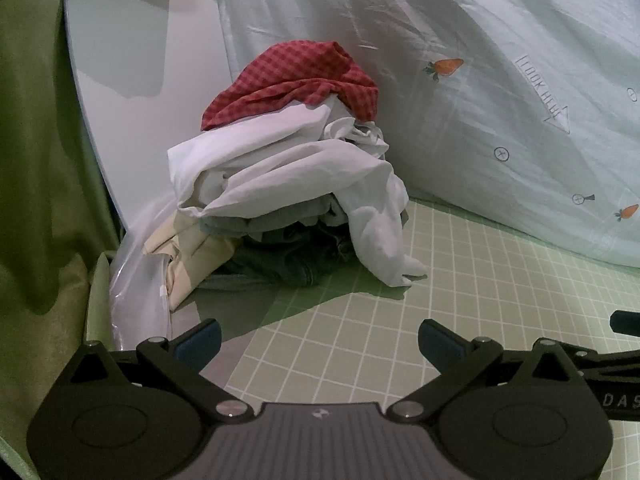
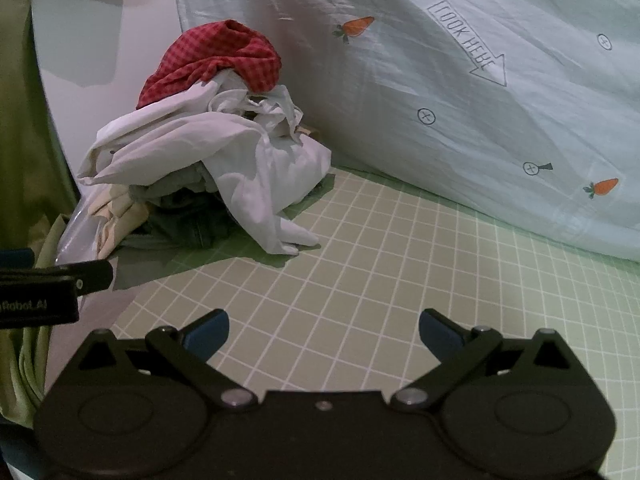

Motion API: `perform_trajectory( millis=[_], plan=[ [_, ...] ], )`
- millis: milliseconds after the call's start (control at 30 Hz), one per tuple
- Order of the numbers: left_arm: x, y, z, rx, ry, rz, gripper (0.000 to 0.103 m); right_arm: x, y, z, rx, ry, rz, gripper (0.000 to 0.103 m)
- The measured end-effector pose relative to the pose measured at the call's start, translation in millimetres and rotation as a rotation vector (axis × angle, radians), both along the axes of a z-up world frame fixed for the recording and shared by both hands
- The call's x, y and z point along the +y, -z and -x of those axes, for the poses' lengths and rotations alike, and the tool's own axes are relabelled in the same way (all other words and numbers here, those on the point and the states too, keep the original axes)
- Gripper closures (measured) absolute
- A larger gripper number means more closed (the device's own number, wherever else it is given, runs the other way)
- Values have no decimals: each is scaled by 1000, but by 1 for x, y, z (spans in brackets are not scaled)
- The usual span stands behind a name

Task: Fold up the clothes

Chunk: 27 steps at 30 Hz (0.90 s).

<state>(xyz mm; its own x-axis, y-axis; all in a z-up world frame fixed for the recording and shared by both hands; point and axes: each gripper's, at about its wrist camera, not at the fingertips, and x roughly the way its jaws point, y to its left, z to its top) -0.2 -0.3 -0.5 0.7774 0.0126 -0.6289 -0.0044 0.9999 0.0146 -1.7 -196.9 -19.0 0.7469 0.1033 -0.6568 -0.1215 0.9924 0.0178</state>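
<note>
A pile of clothes stands on a green checked sheet (image 1: 460, 320). A red checked garment (image 1: 296, 80) lies on top, a white shirt (image 1: 280, 168) under it with a sleeve hanging to the sheet, and dark denim (image 1: 296, 256) at the bottom. The pile also shows in the right wrist view, with the red garment (image 2: 216, 60) over the white shirt (image 2: 208, 148). My left gripper (image 1: 320, 344) is open and empty, a short way in front of the pile. My right gripper (image 2: 324, 332) is open and empty, in front of the pile and to its right.
A pale blue duvet (image 1: 500, 100) with carrot prints rises behind and to the right. A white headboard (image 1: 132, 80) stands behind the pile. A clear plastic bag with cream cloth (image 1: 160, 272) lies at the pile's left. Green fabric (image 1: 36, 160) hangs at far left.
</note>
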Motion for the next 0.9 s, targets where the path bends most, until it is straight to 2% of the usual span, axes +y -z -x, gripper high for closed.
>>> perform_trajectory(
  millis=[900],
  plan=[
    [0,2,-1,6,-4,-2,0,0,0,-1,3,6,-7,1]
  ],
)
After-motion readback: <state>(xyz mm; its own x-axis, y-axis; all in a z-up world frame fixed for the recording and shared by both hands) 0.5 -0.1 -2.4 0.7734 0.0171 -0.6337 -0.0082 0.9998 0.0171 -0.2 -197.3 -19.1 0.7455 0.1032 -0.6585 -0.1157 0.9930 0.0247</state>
